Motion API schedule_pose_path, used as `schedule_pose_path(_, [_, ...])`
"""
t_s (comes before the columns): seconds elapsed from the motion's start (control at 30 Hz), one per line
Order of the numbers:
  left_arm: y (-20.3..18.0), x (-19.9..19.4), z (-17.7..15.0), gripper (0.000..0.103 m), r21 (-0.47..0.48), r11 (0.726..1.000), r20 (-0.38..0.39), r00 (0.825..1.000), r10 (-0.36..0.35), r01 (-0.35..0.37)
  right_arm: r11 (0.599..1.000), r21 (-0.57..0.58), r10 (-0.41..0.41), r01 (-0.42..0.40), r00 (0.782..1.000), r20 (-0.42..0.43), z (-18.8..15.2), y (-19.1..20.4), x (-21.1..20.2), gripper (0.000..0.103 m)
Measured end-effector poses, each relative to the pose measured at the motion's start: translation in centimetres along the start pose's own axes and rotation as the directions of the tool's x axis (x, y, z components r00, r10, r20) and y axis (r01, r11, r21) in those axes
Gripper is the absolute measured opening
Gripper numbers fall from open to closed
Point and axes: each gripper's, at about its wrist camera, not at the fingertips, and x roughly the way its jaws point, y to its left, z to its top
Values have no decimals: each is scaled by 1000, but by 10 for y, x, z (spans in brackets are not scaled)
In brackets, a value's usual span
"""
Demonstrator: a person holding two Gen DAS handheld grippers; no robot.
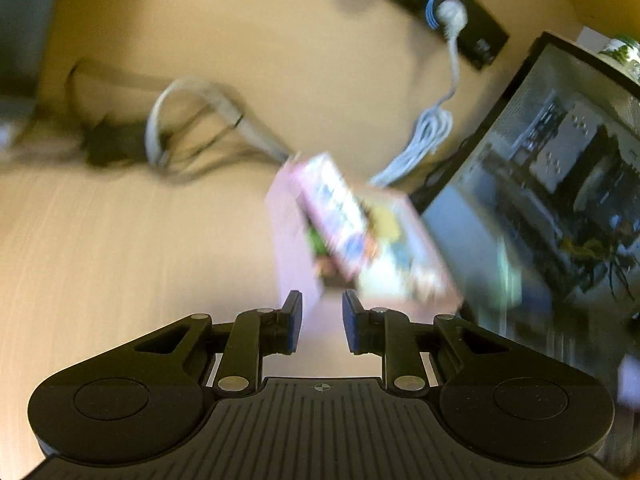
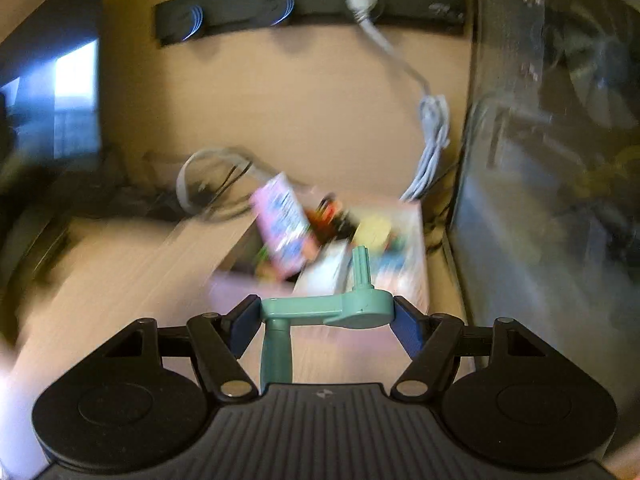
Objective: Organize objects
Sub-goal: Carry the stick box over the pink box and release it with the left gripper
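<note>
Right gripper (image 2: 325, 322) squeezing teal plastic crank handle (image 2: 344, 309) by its two ends, above light wood tabletop (image 2: 120, 280). Left gripper (image 1: 322, 322) open, holding nothing. Just ahead: blurry pink cardboard box (image 1: 356, 232) full of colourful things, beside glass-sided black case (image 1: 560, 184). Far back: white cable (image 2: 430, 136) plugged into black power strip (image 2: 312, 4)

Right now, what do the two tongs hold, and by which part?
The right tongs hold a teal crank handle by the two ends of its flat arm. The left tongs are open and hold nothing.

Teal crank handle (image 2: 340, 312) crosswise above blurred pink box (image 2: 320, 248) of mixed items, on wooden desk.
</note>
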Motion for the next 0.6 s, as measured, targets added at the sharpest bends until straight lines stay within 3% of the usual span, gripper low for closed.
schedule_pose_path(0.1, [15,-6,-19,24,-47,999,-38,999,9,-11,999,34,-33,30,996,79,29,-7,24,71])
schedule_pose_path(0.13, [18,-7,-21,24,-55,998,-41,999,16,-18,999,31,-41,38,993,107,37,-8,32,76])
schedule_pose_path(0.23, [26,-13,-17,24,-66,997,-15,999,31,-32,997,27,-76,74,994,81,45,-2,45,79])
schedule_pose_path(0.37, [29,-9,4,24,-68,997,25,999,39,-37,1000,2,-13,13,999,39,19,9,29,80])
schedule_pose_path(0.6, [2,44,71,24,85,994,93,994,55,-63,999,-25,26,-29,994,-108,-48,26,-4,81])
